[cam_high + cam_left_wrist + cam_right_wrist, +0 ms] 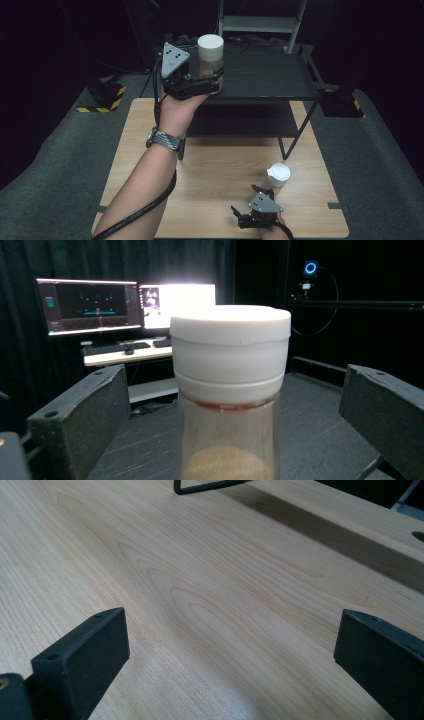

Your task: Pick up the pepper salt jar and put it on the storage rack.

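I judge the placing nearly done: the jar (pixel 210 56) stands upright on the top deck of the dark shelf rack (pixel 270 75), near its front left corner, and my left gripper (pixel 212 80) has its jaws spread wide on either side of it. In the left gripper view the black pads stand clear of the glass on both sides, so nothing is pinched (the jar seems to carry its own weight on the deck). What I think is left is to back the left hand away without clipping the jar, and perhaps to deal with the small white cup (pixel 278 175) that sits on the wooden table (pixel 220 165) just beyond my right gripper (pixel 247 212). That one rests low over the tabletop with its jaws spread and only bare wood grain between them.

The jar itself (pixel 230 405) is clear glass with a tall white screw cap (pixel 231 350) that is wider than the body; a reddish line shows just under the cap's rim, and some pale tan, grainy contents lie low inside.
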### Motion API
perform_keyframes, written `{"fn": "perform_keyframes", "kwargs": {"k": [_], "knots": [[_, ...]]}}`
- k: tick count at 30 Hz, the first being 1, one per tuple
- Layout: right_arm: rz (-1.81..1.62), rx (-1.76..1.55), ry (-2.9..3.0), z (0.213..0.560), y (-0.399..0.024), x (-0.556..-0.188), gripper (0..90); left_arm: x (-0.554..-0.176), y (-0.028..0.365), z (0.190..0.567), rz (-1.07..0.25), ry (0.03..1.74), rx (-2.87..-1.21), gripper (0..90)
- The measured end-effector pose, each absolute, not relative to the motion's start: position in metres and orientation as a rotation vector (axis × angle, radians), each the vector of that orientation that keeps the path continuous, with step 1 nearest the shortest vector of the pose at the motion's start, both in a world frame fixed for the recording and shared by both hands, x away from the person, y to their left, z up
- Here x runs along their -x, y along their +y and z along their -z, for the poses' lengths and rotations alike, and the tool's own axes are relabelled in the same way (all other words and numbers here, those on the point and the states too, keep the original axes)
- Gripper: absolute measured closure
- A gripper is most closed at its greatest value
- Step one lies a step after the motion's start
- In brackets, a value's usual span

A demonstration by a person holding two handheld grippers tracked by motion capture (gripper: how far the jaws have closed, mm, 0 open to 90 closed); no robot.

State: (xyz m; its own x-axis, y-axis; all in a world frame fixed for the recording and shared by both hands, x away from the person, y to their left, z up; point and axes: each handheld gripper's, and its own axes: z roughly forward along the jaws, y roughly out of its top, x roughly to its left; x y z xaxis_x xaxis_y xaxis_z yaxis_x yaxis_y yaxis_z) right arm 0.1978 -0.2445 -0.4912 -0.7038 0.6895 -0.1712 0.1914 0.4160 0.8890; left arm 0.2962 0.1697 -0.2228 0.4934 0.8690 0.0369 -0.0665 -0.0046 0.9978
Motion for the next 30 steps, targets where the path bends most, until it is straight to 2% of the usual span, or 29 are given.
{"fn": "perform_keyframes", "kwargs": {"k": [30], "knots": [[-1.248, -0.736, 2.151, 0.491, -0.244, -0.197, 0.4, -0.258, 0.191, 0.250, -0.846, 0.768, -1.424, 0.4]]}}
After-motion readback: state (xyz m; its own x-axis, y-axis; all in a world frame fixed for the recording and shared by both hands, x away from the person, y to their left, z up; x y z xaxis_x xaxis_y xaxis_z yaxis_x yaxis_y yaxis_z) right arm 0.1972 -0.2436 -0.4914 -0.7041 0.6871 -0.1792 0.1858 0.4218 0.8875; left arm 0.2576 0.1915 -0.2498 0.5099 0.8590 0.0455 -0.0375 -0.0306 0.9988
